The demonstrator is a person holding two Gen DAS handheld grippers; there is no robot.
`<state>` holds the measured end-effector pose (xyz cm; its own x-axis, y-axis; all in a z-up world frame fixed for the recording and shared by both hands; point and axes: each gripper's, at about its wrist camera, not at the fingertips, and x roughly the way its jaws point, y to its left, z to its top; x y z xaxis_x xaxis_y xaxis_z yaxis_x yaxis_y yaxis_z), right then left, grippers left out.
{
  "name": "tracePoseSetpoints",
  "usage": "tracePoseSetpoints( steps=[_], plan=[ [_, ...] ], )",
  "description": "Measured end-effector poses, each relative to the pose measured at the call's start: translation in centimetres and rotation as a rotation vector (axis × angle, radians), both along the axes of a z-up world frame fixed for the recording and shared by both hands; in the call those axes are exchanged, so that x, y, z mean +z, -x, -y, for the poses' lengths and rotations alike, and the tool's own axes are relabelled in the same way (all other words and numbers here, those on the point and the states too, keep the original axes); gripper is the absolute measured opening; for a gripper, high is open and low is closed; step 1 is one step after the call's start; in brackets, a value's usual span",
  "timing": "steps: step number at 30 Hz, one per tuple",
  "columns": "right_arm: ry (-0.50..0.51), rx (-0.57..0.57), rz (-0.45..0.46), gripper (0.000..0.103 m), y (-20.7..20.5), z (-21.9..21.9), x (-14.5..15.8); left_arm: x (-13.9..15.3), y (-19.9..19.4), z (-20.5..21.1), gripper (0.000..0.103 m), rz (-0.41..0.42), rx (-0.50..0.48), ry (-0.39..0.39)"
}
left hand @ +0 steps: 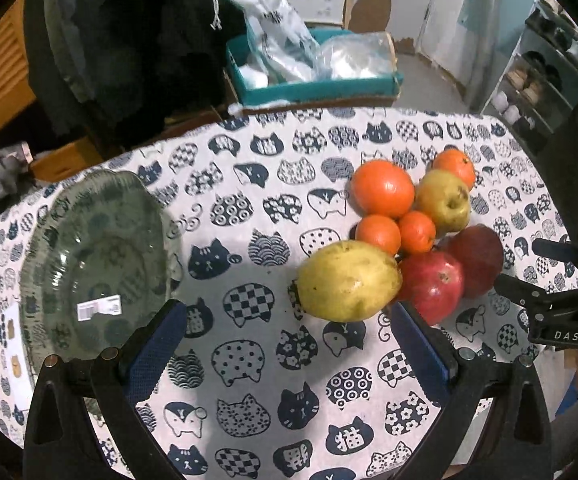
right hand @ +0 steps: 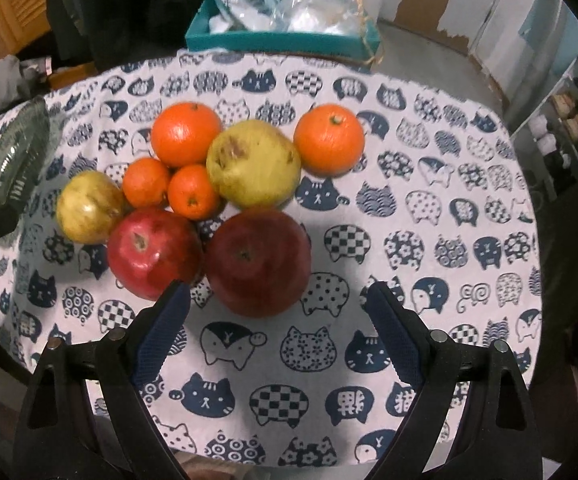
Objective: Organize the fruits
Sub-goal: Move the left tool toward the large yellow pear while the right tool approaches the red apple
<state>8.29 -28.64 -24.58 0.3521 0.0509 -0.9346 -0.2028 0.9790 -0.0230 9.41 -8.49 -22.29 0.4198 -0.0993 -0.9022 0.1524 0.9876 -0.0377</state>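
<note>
2 grippers: my left gripper (left hand: 289,332) and my right gripper (right hand: 279,314) both hang above the cloth with fingers spread wide and nothing between them.
Left gripper: I have it over bare cloth, its right finger just beside the near yellow pear (left hand: 349,280).
Right gripper: I have it just short of the dark red apple (right hand: 259,260); its left finger overlaps the bright red apple (right hand: 153,252) in the right wrist view, though I cannot tell if they touch.
Fruit pile: 8 pieces sit bunched together on the cat-print tablecloth (right hand: 429,208), all outside the dish.
Near row: the 2 apples side by side, the near yellow pear at their left.
Middle: 2 small mandarins (right hand: 169,188) touching each other.
Far row: a big orange (right hand: 187,134), a bruised yellow pear (right hand: 253,164), then another orange (right hand: 329,138).
Glass dish (left hand: 97,256): well left of the pile, holding only a barcode sticker (left hand: 99,307).
Beyond the table: a teal box (left hand: 313,84) of plastic bags.
</note>
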Motion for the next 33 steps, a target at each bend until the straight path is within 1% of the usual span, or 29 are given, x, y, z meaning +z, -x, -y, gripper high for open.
tracePoseSetpoints(
  steps=[4, 12, 16, 18, 19, 20, 27, 31, 33],
  plan=[
    [-0.007, 0.015, -0.029, 0.089, -0.6, -0.2, -1.3, -1.3, -0.6, 0.2, 0.102, -0.028, -0.002, 0.004],
    [-0.025, 0.047, -0.060, 0.089, -1.9, -0.5, -3.2, -2.7, -1.5, 0.7, 0.102, -0.057, -0.020, 0.024],
    [-0.031, 0.056, -0.080, 0.083, -2.6, -0.6, -4.1, -3.3, -2.0, 1.1, 0.102, -0.066, -0.036, 0.030],
    [-0.052, 0.054, -0.079, 0.082, -3.0, -0.4, -4.1, -3.7, -2.3, 1.2, 0.102, -0.076, -0.043, 0.044],
    [-0.071, 0.056, -0.084, 0.077, -3.1, -0.3, -4.2, -3.9, -2.5, 1.3, 0.102, -0.078, -0.045, 0.049],
    [-0.087, 0.055, -0.088, 0.075, -3.2, -0.2, -4.2, -4.0, -2.6, 1.4, 0.102, -0.081, -0.047, 0.053],
    [-0.095, 0.041, -0.070, 0.074, -3.5, 0.0, -4.0, -5.2, -3.8, 1.9, 0.102, -0.131, -0.054, 0.129],
    [-0.092, -0.013, -0.063, 0.074, -3.5, 1.4, -3.8, -5.5, -3.9, 2.4, 0.102, -0.150, -0.071, 0.170],
    [-0.093, -0.028, -0.064, 0.074, -3.6, 1.8, -3.9, -5.7, -4.0, 2.8, 0.101, -0.157, -0.084, 0.177]
  ],
)
